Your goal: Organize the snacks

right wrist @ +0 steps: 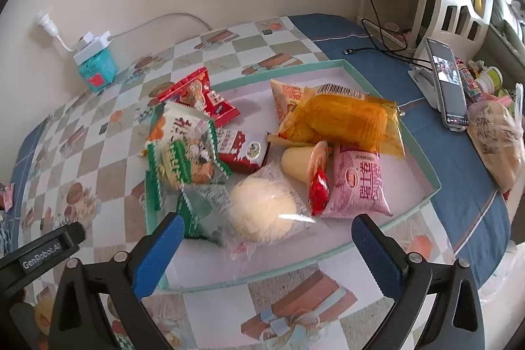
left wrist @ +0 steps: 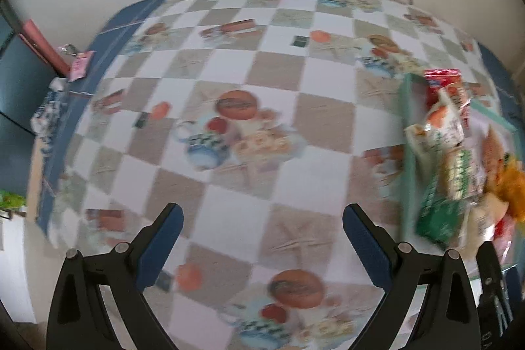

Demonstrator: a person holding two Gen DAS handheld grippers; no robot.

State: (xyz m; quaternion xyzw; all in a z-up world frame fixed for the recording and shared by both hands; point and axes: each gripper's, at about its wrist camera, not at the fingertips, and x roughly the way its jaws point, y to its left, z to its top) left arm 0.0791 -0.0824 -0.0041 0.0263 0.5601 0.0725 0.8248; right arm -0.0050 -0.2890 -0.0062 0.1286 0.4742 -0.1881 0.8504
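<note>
- Snack pile: the packets lie heaped in the shallow teal-rimmed tray (right wrist: 387, 87) on the checked tablecloth (left wrist: 229, 61). All places below are given relative to this tray.
- Nearest item: a round pale bun in clear wrap (right wrist: 265, 212) rests at the tray's near edge, touching a green-and-white packet (right wrist: 177, 159) on its left and a pink packet (right wrist: 357, 182) on its right.
- Farther in: an orange packet (right wrist: 344, 120) at the tray's middle, a red packet (right wrist: 200, 94) over its far-left rim.
- Right gripper (right wrist: 265, 251): jaws spread wide, holding nothing, poised just before the tray's near edge, in line with the bun.
- Left gripper (left wrist: 262, 245): jaws spread wide, empty, over bare tablecloth left of the tray.
- Recommended approach: straddle the bun only; close gently, since the wrap looks slippery and the bun soft.
- Risk: the neighbouring wrappers may snag in the jaws.
</note>
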